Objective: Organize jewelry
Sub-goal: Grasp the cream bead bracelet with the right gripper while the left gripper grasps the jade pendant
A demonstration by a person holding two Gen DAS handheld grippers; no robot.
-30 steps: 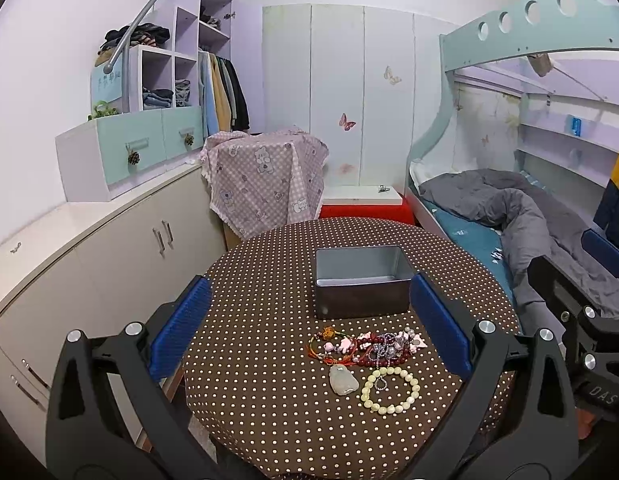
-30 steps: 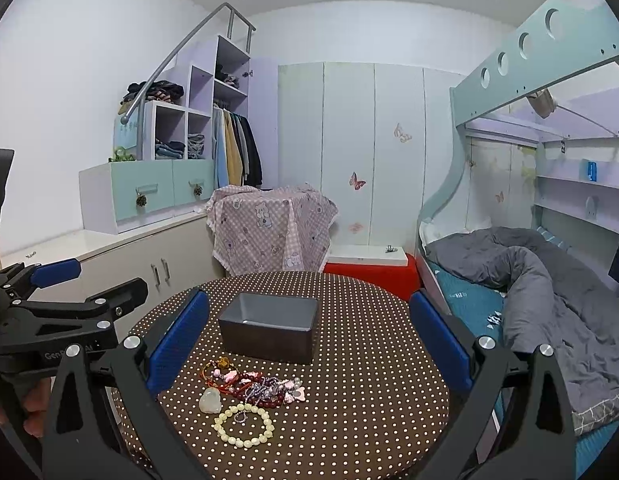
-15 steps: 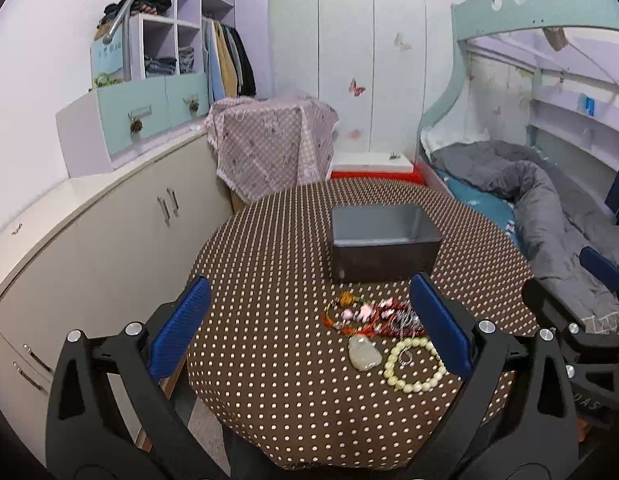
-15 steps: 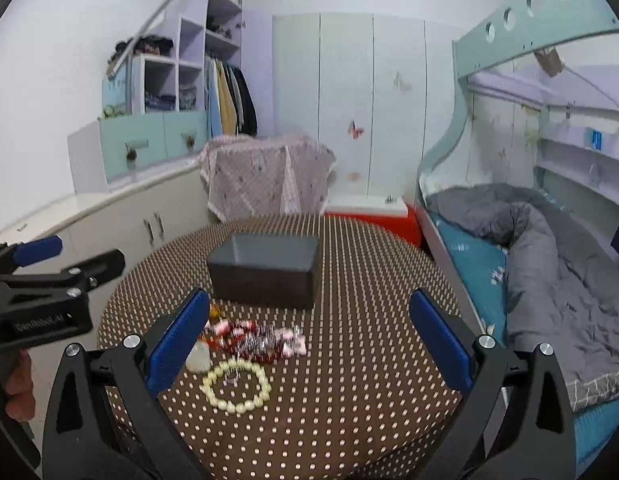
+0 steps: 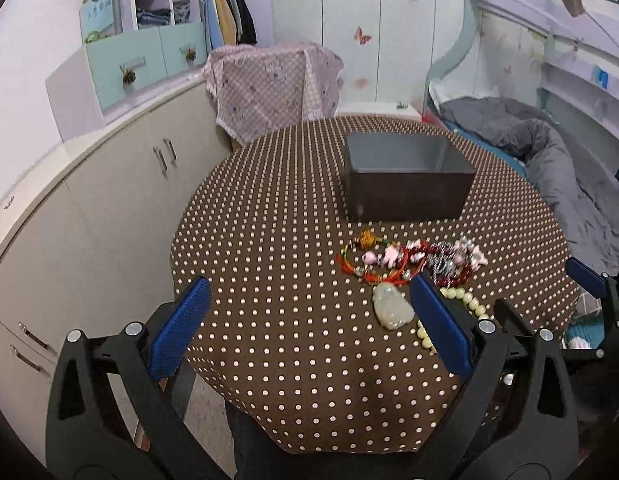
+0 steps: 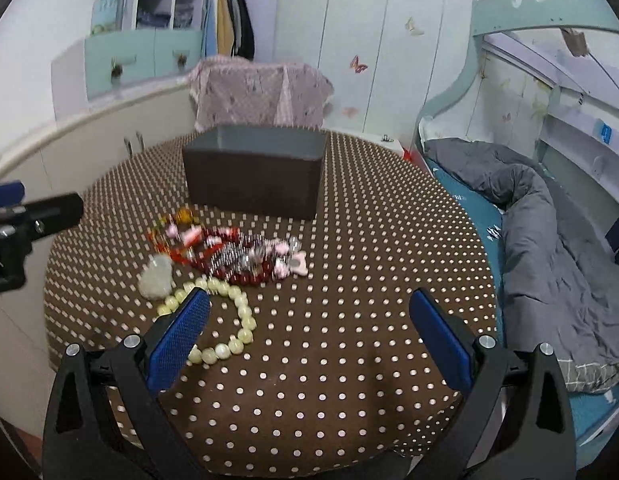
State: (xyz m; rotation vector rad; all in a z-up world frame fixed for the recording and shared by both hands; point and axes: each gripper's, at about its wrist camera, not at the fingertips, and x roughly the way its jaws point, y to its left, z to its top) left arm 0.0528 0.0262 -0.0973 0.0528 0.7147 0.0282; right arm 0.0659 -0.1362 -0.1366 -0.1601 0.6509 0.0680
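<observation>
A pile of jewelry lies on the round polka-dot table (image 5: 269, 240): red and pink bead strands (image 5: 409, 260), a pale jade pendant (image 5: 391, 308) and a cream bead bracelet (image 6: 229, 320). Behind it stands an open dark box (image 5: 405, 184) with a grey inside; it also shows in the right wrist view (image 6: 255, 176). My left gripper (image 5: 309, 332) is open and empty above the table's near edge, left of the pendant. My right gripper (image 6: 309, 336) is open and empty, its left pad over the bracelet. The strands (image 6: 237, 252) and pendant (image 6: 157, 276) lie ahead of it.
White cabinets (image 5: 89, 200) curve along the left. A cloth-draped piece of furniture (image 5: 273, 84) stands behind the table. A bunk bed with a grey duvet (image 6: 549, 220) is at the right. The left gripper's tip (image 6: 37, 212) shows at the right wrist view's left edge.
Both grippers have come down and forward toward the table. The jewelry and box now look larger and closer. Nothing on the table has moved.
</observation>
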